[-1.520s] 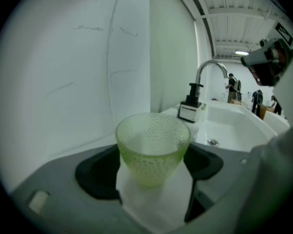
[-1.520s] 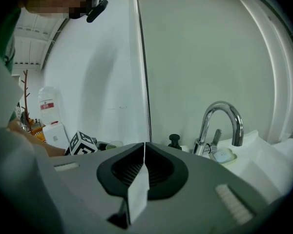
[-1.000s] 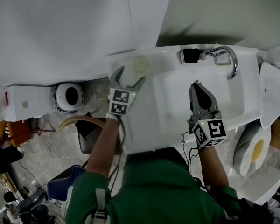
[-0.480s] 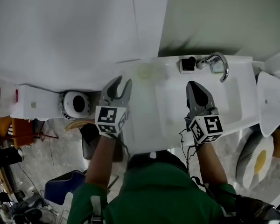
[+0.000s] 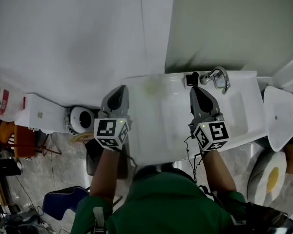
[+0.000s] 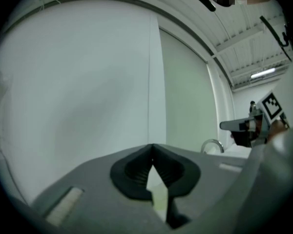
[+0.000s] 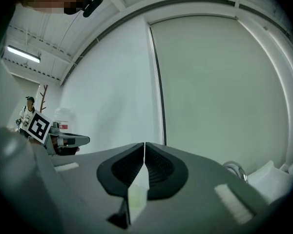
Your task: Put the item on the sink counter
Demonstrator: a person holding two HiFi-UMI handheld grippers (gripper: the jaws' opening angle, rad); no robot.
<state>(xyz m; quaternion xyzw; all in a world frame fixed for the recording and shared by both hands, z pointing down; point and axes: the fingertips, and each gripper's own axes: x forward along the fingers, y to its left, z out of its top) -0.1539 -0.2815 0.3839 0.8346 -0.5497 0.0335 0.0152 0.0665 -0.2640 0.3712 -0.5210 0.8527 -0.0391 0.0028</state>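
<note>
Placing looks done: the pale item [image 5: 152, 87] lies on the sink worktop [image 5: 146, 135] beside the basin [image 5: 224, 113], the left gripper [image 5: 119, 89] has just closed its fingers on nothing, the right gripper [image 5: 196, 89] has its fingers together and empty, so only drawing both away seems left

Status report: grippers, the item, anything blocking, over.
Left gripper just closed, empty; right gripper shut, empty. Pale round item sits on sink counter, apart from both grippers. Nothing in the way.
</note>
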